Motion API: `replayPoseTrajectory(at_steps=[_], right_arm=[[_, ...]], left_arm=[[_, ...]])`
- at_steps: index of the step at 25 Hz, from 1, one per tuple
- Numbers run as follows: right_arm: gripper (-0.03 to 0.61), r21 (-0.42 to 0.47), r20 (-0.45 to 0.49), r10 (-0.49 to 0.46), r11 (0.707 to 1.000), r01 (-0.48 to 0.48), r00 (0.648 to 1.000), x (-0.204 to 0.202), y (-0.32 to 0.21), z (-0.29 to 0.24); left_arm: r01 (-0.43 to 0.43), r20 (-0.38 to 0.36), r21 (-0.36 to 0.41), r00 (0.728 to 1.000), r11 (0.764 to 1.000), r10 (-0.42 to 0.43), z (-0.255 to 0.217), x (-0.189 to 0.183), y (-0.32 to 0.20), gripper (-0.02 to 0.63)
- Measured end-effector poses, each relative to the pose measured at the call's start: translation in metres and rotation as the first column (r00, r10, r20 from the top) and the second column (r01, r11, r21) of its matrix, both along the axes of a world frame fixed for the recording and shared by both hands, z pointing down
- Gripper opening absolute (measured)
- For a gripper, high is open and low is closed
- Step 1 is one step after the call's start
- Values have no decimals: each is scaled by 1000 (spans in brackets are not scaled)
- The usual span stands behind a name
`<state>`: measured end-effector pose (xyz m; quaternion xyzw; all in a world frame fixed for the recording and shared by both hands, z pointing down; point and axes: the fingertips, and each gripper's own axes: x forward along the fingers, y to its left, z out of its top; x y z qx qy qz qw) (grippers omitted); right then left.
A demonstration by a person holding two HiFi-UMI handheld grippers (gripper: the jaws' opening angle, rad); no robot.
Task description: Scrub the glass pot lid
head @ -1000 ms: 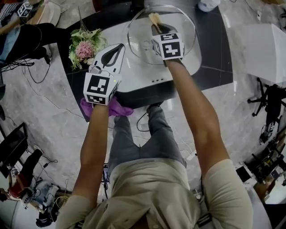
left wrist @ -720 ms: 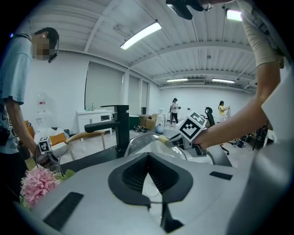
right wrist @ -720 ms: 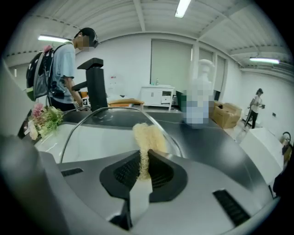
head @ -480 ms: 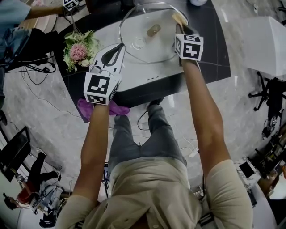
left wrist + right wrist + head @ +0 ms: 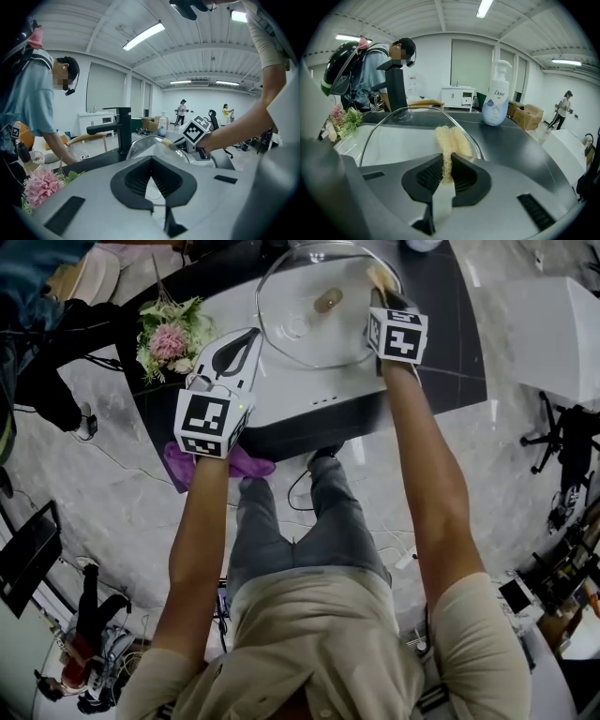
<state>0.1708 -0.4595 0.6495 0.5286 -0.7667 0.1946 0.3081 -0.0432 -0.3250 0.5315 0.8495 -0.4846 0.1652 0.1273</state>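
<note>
Dark surface point(image 5: 441, 343) by white sink point(image 5: 309, 395) carries glass pot lid point(image 5: 305, 329), likely stiff, slippery, breakable, best steadied at rim; right gripper point(image 5: 380, 282) pinches soft loofah point(image 5: 449, 140) there, left gripper point(image 5: 246, 341) closed, empty.

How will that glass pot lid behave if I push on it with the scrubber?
The glass pot lid looks rigid and smooth, so with nothing holding it, it will probably slide under sideways pushes. The loofah scrubber sits near its rim, where pressing down may tip it. Being glass, it could chip if dropped.
</note>
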Motion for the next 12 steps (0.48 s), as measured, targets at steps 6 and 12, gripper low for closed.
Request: replayPoseTrajectory(at_steps=[6,12], right_arm=[[40,-39,1,-73,997,73,997,-43,9,14],[40,-116,105,-302,942,313,948,-158,52,24]], left_arm=[[11,-6,5,1000,1000,-11,-1,-9,4,14],[31,-14,-7,999,999,-31,6,-20,14,14]])
